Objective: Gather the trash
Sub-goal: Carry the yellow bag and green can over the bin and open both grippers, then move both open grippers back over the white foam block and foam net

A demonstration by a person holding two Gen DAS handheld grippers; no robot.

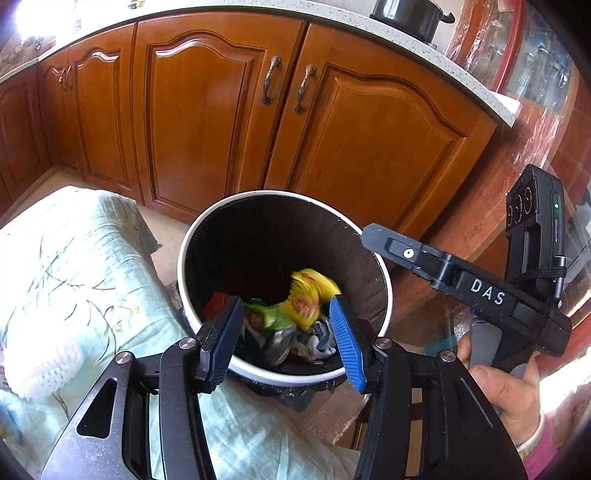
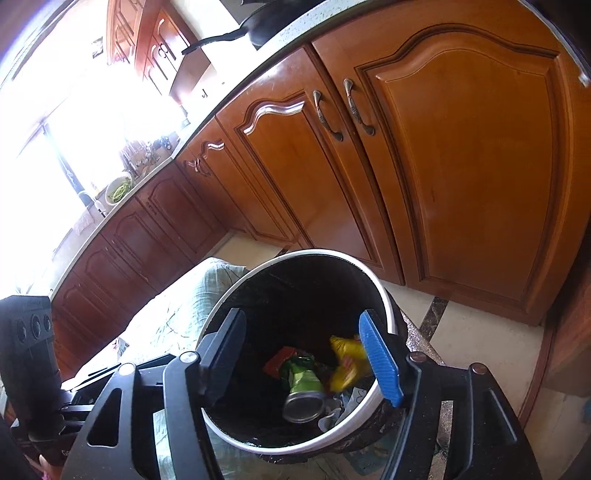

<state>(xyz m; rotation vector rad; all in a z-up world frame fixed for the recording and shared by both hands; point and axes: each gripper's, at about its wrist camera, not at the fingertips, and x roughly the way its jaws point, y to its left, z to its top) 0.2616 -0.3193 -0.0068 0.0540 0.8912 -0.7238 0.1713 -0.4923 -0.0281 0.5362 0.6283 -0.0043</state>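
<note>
A round bin with a white rim (image 1: pixel 192 236) and black liner stands on the floor before wooden cabinets; it also shows in the right wrist view (image 2: pixel 384 295). Inside lie a yellow wrapper (image 1: pixel 306 295), a green wrapper (image 2: pixel 301 376), a metal can (image 2: pixel 304 406) and a red scrap (image 2: pixel 277 363). The yellow wrapper (image 2: pixel 347 363) is blurred. My left gripper (image 1: pixel 286 338) is open and empty above the bin's near rim. My right gripper (image 2: pixel 306 356) is open and empty over the bin; its body shows in the left wrist view (image 1: pixel 461 284).
A pale green patterned cloth (image 1: pixel 74 277) covers a surface left of the bin. Wooden cabinet doors (image 1: pixel 207 122) stand behind it. A black pot (image 1: pixel 406 14) sits on the countertop. A tiled floor (image 2: pixel 472 339) lies to the right.
</note>
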